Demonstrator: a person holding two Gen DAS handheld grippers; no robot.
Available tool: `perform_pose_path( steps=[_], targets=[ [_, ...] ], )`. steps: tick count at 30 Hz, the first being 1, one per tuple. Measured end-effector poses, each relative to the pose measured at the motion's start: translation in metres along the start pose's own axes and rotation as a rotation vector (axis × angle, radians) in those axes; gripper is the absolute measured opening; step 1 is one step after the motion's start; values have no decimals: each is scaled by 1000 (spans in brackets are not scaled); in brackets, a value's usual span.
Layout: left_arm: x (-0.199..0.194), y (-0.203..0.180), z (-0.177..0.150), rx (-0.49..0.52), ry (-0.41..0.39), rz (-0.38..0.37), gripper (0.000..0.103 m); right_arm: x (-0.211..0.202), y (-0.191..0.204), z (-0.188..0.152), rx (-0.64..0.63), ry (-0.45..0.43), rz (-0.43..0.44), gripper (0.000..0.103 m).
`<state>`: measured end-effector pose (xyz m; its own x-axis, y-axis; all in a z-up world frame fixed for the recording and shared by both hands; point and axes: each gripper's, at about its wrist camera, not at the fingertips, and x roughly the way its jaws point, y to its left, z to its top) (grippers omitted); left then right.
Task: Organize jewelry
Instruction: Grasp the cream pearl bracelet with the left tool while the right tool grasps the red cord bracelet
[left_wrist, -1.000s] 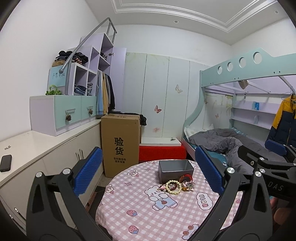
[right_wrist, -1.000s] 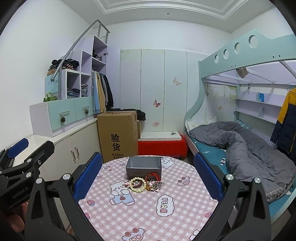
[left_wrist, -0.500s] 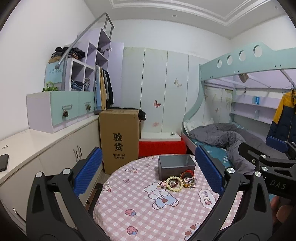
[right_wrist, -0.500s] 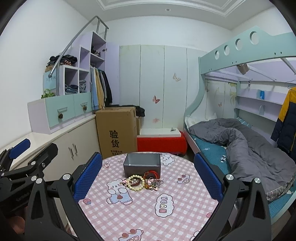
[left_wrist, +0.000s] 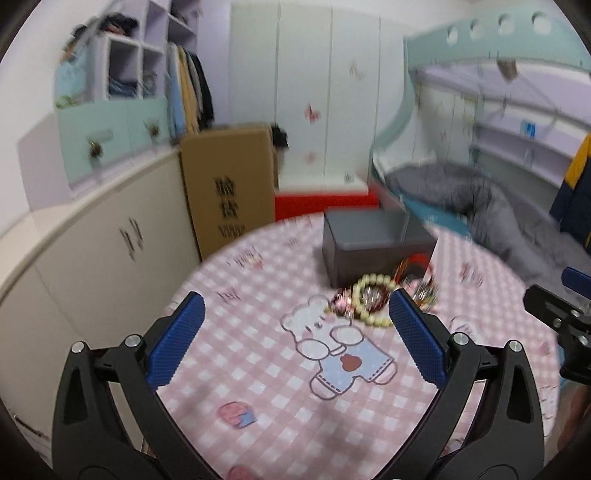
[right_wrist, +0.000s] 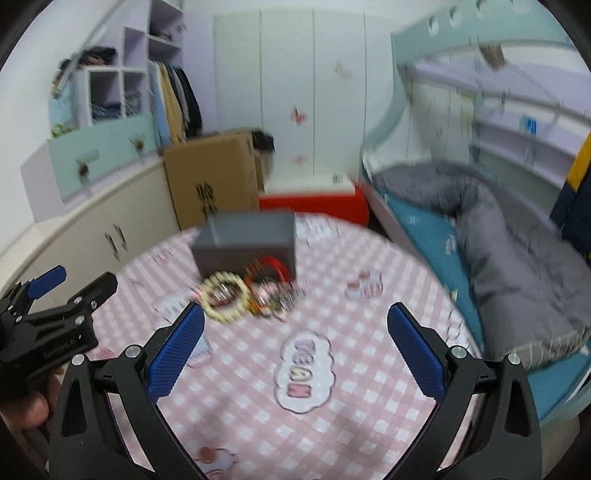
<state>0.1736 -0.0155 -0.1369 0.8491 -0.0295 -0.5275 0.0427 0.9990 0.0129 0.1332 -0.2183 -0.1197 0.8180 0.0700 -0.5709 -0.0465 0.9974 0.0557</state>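
Note:
A pile of jewelry lies on the round pink checked table (left_wrist: 280, 384), in front of a grey open box (left_wrist: 373, 242). A cream bead bracelet (left_wrist: 369, 301) and a red bangle (left_wrist: 419, 260) show in the pile. The right wrist view shows the same box (right_wrist: 245, 243), bead bracelet (right_wrist: 225, 295) and red bangle (right_wrist: 275, 266). My left gripper (left_wrist: 293, 332) is open and empty, above the table just short of the pile. My right gripper (right_wrist: 295, 339) is open and empty, to the right of the pile. Both views are blurred.
A tall cardboard box (left_wrist: 229, 192) stands behind the table next to cream cabinets (left_wrist: 110, 236). A red bench (left_wrist: 325, 203) is behind it. A bunk bed with a grey duvet (right_wrist: 509, 236) is to the right.
Both grippers have moved forward and tilted down toward the table. The box and the jewelry pile now look much nearer. Both stay open.

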Motion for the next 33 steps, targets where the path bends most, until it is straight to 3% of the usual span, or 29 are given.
perform_pose_path(
  steps=[7, 12, 14, 16, 18, 19, 22, 26, 28, 29, 31, 33],
  targets=[
    [75, -20, 0, 42, 158, -30, 98, 49, -21, -13, 36, 141, -1, 96],
    [110, -39, 0, 100, 232, -12, 97, 68, -31, -9, 60, 191, 13, 96],
    [121, -43, -2, 104, 266, -31, 90, 71, -32, -6, 56, 201, 20, 96],
    [126, -42, -3, 94, 293, -78, 62, 74, -34, -2, 58, 207, 33, 96],
    [125, -37, -5, 53, 299, -140, 40, 78, -36, 2, 65, 212, 55, 96],
    [123, -34, -6, 42, 305, -161, 34, 81, -37, 5, 68, 215, 64, 96],
    [119, -30, -10, 46, 310, -186, 29, 92, -32, 14, 55, 219, 112, 94],
    [115, -22, -14, 36, 319, -189, 30, 114, -19, 21, 8, 241, 162, 81],
    [114, -21, -14, 39, 321, -160, 42, 130, -11, 24, -21, 263, 170, 72],
    [114, -20, -14, 43, 321, -158, 42, 136, -10, 25, -24, 270, 177, 65],
    [118, -17, -11, 42, 325, -180, 36, 146, -7, 27, -33, 284, 195, 49],
    [116, -19, -11, 46, 324, -215, 19, 157, -2, 26, -53, 309, 209, 17]
  ],
)
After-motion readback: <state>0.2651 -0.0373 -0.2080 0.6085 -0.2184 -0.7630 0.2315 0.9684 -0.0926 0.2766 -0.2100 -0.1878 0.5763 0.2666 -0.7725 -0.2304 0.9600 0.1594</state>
